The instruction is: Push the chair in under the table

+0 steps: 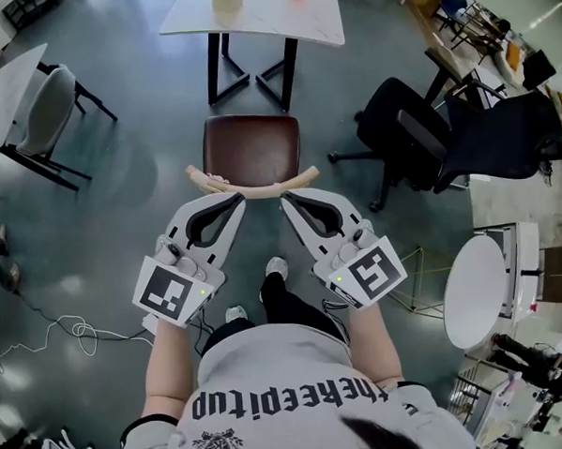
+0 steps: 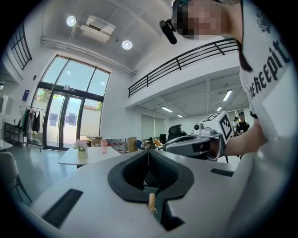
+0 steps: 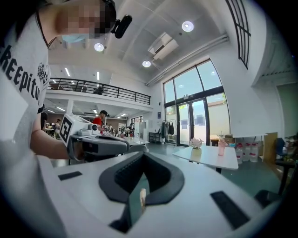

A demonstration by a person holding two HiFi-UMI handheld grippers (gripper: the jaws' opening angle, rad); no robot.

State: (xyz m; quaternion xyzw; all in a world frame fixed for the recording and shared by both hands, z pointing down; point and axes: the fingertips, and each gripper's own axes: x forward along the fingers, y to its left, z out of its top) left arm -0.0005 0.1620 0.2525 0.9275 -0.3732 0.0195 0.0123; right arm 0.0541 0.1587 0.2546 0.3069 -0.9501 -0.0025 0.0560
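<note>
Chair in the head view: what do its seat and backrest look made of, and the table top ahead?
Seat: dark brown leather or vinyl, going by its soft sheen. Backrest: pale bent wood, matte, one curved strip. Table top: white with faint grey veins, likely marble or a marble-look surface.

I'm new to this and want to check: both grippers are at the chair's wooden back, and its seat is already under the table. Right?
No. The seat is not yet under the table; it stands short of it, as the head view shows. The left gripper and right gripper are indeed at the wooden back.
</note>
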